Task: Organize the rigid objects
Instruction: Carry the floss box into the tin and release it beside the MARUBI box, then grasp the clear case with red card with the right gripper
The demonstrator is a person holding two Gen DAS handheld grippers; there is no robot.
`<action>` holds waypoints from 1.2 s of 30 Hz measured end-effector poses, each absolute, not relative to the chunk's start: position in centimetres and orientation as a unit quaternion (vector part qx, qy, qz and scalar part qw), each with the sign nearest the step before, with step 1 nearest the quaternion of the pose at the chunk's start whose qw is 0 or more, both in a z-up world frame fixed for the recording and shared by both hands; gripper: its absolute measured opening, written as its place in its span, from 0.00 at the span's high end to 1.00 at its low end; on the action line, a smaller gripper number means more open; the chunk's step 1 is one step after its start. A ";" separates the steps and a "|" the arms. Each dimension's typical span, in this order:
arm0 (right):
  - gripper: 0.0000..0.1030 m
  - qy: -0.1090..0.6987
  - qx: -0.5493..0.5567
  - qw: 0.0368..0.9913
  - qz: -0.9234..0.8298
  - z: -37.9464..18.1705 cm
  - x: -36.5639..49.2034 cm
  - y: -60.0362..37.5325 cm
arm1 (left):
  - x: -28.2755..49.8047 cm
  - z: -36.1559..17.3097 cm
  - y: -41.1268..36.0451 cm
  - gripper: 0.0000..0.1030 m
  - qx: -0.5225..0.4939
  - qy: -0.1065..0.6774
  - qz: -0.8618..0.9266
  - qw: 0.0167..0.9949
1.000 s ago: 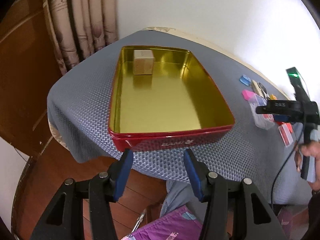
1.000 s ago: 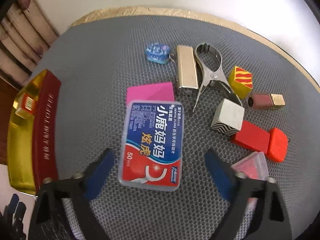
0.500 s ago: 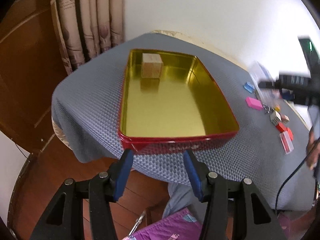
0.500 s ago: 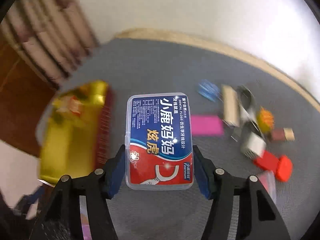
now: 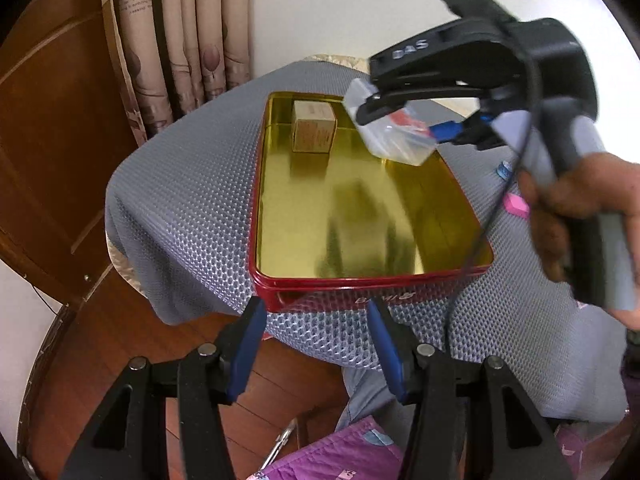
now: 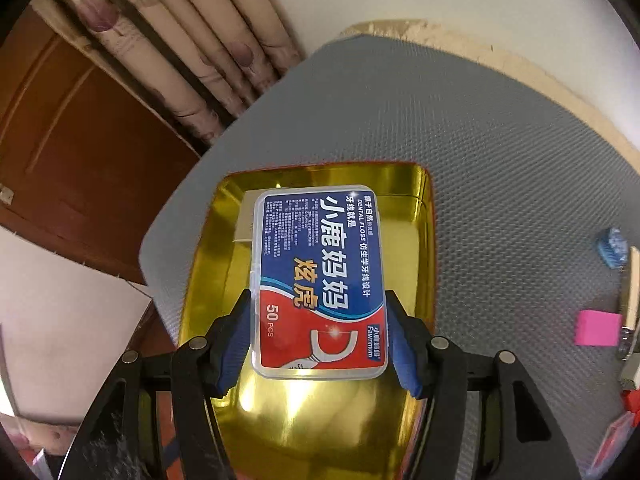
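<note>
The right gripper clamps the dental floss box by its smooth sides above the gold tin, so it may slip or land on the small carton; the left gripper waits open, empty.

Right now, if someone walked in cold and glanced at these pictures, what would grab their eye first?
Probably the clear plastic dental floss box with its blue and red label, clamped in the right gripper and held above the tray. Next, that shiny gold-lined red metal tray on the grey mesh table cover, with a small tan cardboard box in its far corner. The left gripper waits open at the tray's near edge.
</note>
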State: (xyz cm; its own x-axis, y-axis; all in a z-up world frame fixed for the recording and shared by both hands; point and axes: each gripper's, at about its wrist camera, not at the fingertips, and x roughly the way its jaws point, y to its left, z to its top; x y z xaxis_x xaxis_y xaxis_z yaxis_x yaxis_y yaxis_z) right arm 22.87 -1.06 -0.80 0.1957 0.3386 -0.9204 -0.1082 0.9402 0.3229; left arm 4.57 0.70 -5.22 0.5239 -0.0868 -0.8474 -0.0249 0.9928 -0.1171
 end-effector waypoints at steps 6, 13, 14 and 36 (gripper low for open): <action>0.44 0.629 0.094 0.761 0.127 -2.9 24.0 -1.0 | 4.8 -5.6 1.1 0.48 -0.072 0.494 -0.021 0.866; 0.43 0.629 0.078 0.764 0.121 -4.3 25.5 0.7 | 4.9 -5.7 1.2 0.48 -0.076 0.496 -0.020 0.865; 0.42 0.628 0.075 0.765 0.119 -4.4 25.6 0.9 | 4.9 -5.7 1.2 0.48 -0.074 0.496 -0.019 0.865; 0.03 0.521 0.090 0.845 -0.083 1.3 -3.1 -27.4 | 3.0 -4.5 -3.8 0.48 -0.003 0.485 -0.066 0.872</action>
